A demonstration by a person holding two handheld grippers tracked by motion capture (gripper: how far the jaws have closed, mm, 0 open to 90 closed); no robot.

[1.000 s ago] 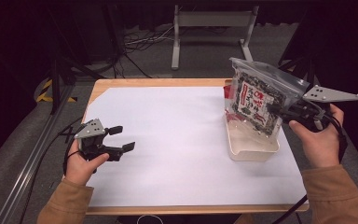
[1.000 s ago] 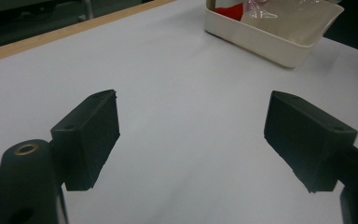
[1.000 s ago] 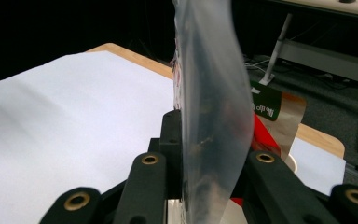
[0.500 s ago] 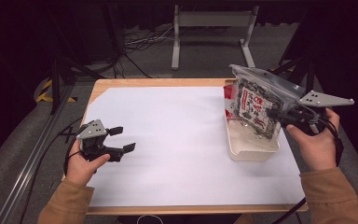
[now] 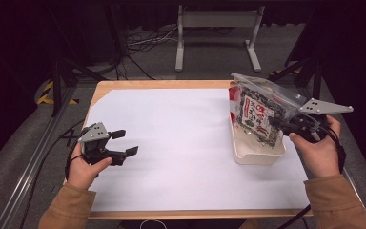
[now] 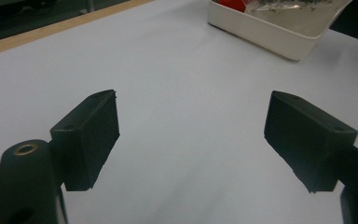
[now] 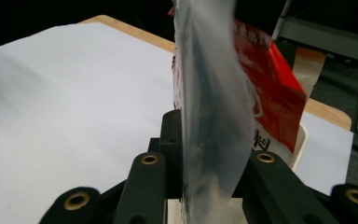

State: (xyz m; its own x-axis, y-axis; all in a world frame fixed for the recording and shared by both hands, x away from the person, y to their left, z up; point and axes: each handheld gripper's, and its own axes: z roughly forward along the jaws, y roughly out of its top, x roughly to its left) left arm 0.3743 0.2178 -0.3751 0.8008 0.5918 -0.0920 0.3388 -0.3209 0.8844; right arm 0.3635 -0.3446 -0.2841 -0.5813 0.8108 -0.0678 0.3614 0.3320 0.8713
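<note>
Not much changed from a second ago: right gripper [image 5: 277,125] nudged a little lower and closer in, bag [image 5: 257,110] tipped a touch flatter, left gripper [image 5: 124,143] parked in the same spot. Right jaws clamped on the clear plastic edge of the bag, visible squeezed between them in the right gripper view [image 7: 212,140]. Bag hanging tilted over the white tray [image 5: 259,156], lower corner down inside it. Looks like pinched at the rim on purpose so the printed pouch dangles and can be lowered in or lifted out without crushing the contents, though hard to say which. Left jaws spread wide [image 6: 191,135], nothing between them, just hovering above the paper, probably waiting for a turn. Wooden table [image 5: 162,85] covered with a big white sheet [image 5: 181,143]. Dark room around it, cables on the grey floor [image 5: 138,43], metal stand [image 5: 217,19] behind.
</note>
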